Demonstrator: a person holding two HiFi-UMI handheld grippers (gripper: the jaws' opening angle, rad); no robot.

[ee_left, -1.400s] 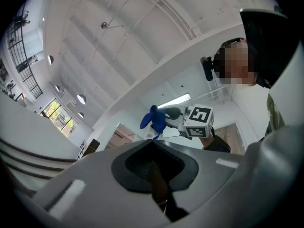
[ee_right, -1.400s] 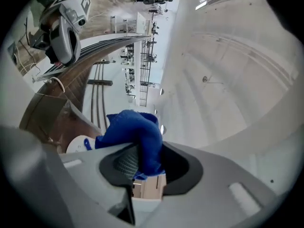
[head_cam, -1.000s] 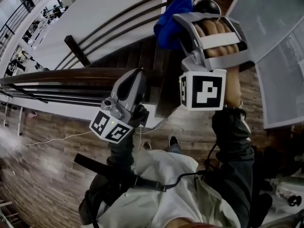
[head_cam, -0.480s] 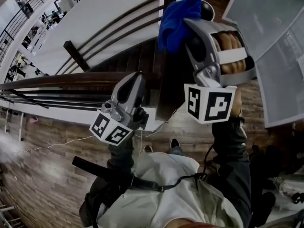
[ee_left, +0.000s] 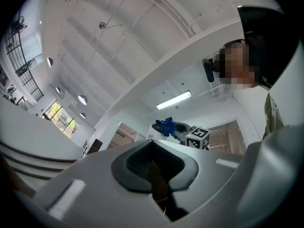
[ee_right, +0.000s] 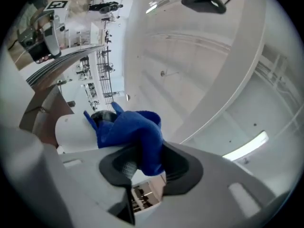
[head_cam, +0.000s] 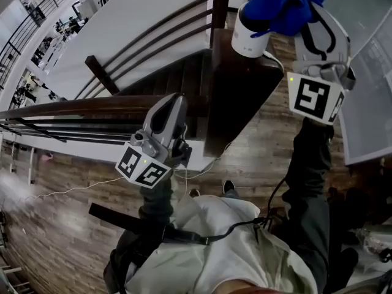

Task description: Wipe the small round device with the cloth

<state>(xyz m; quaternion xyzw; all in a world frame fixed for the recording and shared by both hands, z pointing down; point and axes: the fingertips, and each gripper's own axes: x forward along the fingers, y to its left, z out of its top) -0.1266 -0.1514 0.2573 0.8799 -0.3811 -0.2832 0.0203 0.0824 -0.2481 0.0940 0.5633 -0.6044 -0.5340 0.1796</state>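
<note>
The small round device (head_cam: 250, 37), white with a dark top, stands on a dark wooden post (head_cam: 236, 97) at the top of the head view. A blue cloth (head_cam: 283, 8) lies over its top and right side, and my right gripper (head_cam: 301, 10) is shut on that cloth. In the right gripper view the cloth (ee_right: 135, 134) bunches out of the jaws onto the device (ee_right: 76, 132). My left gripper (head_cam: 166, 106) hangs lower left over the handrail, shut and holding nothing, well apart from the device. The left gripper view looks up and shows the cloth (ee_left: 166, 126) far off.
A dark handrail (head_cam: 79, 103) runs left from the post, with stairs below it. A white cable (head_cam: 277, 59) leaves the device. A pale panel (head_cam: 367, 90) borders the right side. The wooden floor (head_cam: 61, 225) lies far beneath, and the person's body fills the bottom.
My right gripper has swung up and to the right with the cloth, off the near side of the device, so its white side now shows. The left gripper has hardly moved.
</note>
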